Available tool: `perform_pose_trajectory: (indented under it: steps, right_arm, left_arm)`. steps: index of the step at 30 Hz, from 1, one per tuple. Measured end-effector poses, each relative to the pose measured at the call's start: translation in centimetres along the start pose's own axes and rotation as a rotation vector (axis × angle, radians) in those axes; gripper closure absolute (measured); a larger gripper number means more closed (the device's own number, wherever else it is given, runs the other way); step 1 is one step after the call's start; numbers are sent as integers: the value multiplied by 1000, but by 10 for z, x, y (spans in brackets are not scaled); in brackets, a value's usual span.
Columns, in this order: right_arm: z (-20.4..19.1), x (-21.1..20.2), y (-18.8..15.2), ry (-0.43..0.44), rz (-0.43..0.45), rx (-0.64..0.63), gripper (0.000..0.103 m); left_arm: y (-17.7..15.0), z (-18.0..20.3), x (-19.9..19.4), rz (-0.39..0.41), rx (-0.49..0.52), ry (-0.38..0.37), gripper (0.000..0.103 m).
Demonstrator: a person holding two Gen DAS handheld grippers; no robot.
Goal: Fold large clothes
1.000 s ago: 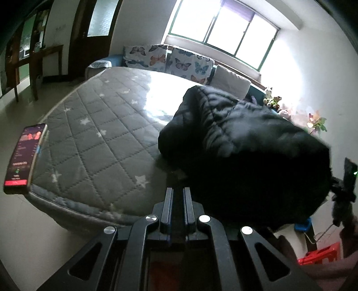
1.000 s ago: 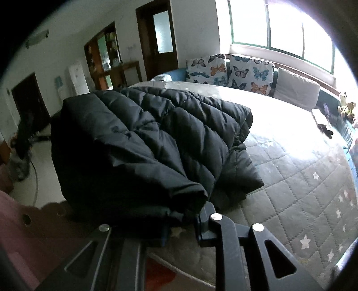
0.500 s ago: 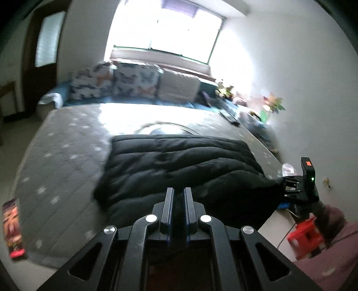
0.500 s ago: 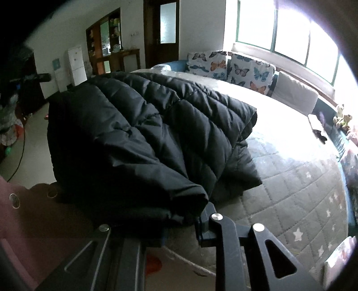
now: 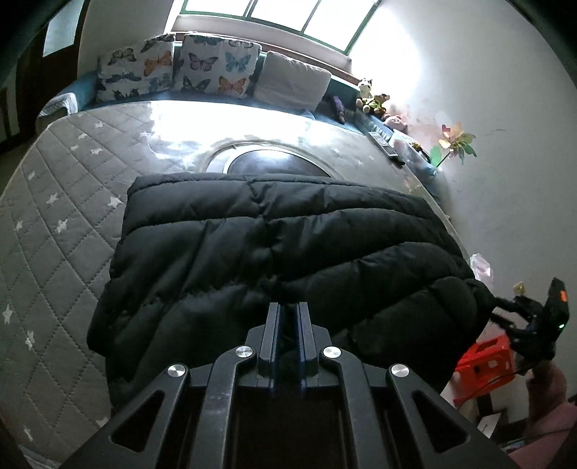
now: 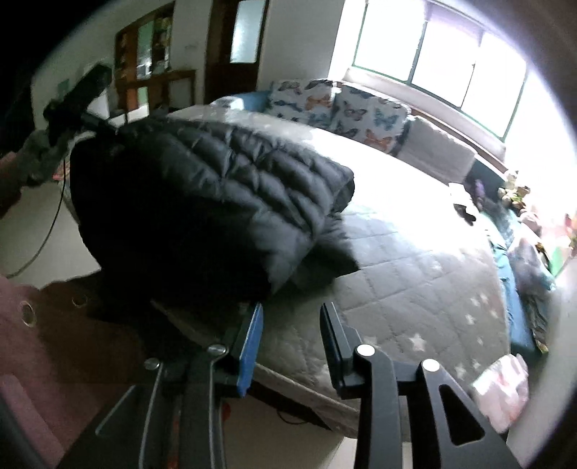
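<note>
The black puffer jacket (image 5: pixel 274 245) is folded into a thick bundle and laid on the near part of the bed (image 5: pixel 61 231), with its near edge hanging at the bed's edge. In the left wrist view the left tool (image 5: pixel 287 306) is seen pressed nearly shut, with a pinch of the jacket's near edge caught between the fingers, so the jacket is gripped there.

The right tool (image 6: pixel 291 312) is seen in its own view with the jaws opening; nothing is held between them, only the grey quilt behind. The jacket's corner sits just beside its left finger (image 6: pixel 252 324), and whether they touch can't be told. That view is a bit blurred.

The bed is covered with a grey quilted spread dotted with white stars. Butterfly pillows (image 5: pixel 180 68) and a plain one (image 5: pixel 292 81) are lined up along the far side under the window (image 5: pixel 299 14). A few plush toys (image 5: pixel 373 97) are parked by the wall on the right, and an orange crate (image 5: pixel 487 364) is on the floor.
</note>
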State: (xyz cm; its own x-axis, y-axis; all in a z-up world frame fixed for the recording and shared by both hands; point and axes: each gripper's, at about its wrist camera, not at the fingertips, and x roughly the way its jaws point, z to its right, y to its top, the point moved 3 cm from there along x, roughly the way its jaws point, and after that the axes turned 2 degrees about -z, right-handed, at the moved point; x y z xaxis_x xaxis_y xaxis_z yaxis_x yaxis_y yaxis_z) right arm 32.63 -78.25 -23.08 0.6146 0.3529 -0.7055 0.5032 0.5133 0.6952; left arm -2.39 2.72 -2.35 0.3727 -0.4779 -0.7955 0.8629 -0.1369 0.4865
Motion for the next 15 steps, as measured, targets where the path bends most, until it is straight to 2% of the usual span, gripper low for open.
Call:
perform_pose_trajectory:
  steps: [3,7,10,15]
  right_arm:
    - [-15,-14,18,3,45,-27,64]
    - [-52,-7,51,84,91,-139,60]
    - [-77,11,73,101,102,-238,60]
    - [-120,45,103,82,109,-415,59]
  left_arm:
    - [2,-3,2,-9,3,-3,94]
    - [1,-2,-3,-3,16,-5,94]
    - [-1,4,-14,15,32,-2,94]
    - [-2,3,-31,46,39,3,94]
